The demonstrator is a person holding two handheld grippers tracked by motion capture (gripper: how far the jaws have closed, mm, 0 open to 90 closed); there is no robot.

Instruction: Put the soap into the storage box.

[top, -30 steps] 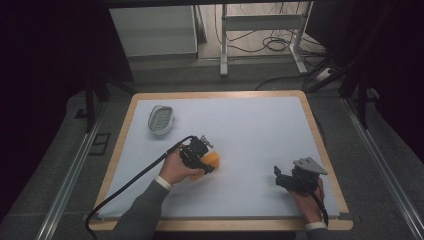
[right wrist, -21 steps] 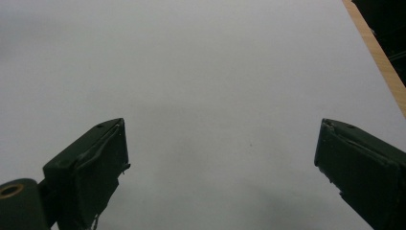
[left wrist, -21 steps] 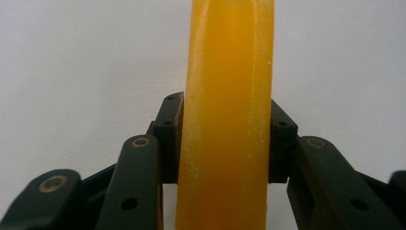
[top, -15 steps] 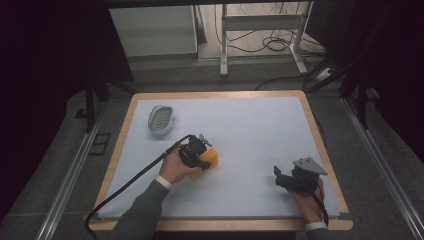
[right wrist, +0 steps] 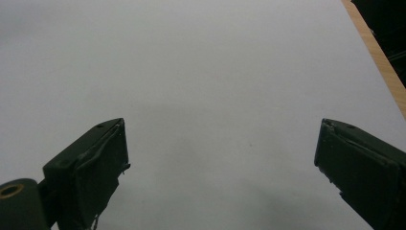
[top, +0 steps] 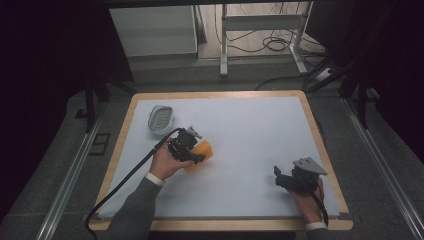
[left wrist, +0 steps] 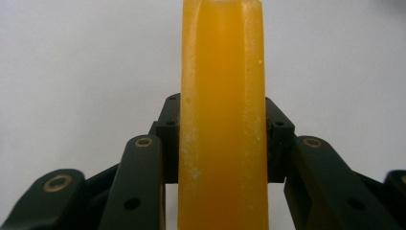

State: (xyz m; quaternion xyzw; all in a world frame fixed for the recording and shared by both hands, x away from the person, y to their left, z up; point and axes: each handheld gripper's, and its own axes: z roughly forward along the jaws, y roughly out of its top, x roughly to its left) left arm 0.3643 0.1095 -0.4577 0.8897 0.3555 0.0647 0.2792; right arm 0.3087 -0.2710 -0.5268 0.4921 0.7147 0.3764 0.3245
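An orange bar (top: 202,150) is held edge-up just above the white mat (top: 250,130), left of the middle. My left gripper (top: 198,156) is shut on it; in the left gripper view the bar (left wrist: 222,57) stands upright with a black pad pressed on each side, at my left gripper (left wrist: 222,132). A hand in a grey sleeve holds that gripper. My right gripper (top: 278,178) rests low near the front right of the mat. Its jaws stand wide open over bare mat in the right gripper view (right wrist: 222,148).
A white ribbed oval dish (top: 161,119) sits at the mat's back left, close behind the left hand. A wooden border (top: 320,135) frames the mat and appears as the wooden edge (right wrist: 378,62). A black cable (top: 125,180) trails off the front left.
The left gripper has closed on the orange bar and lifted it slightly, tipping it onto its edge. The right gripper has stayed put.
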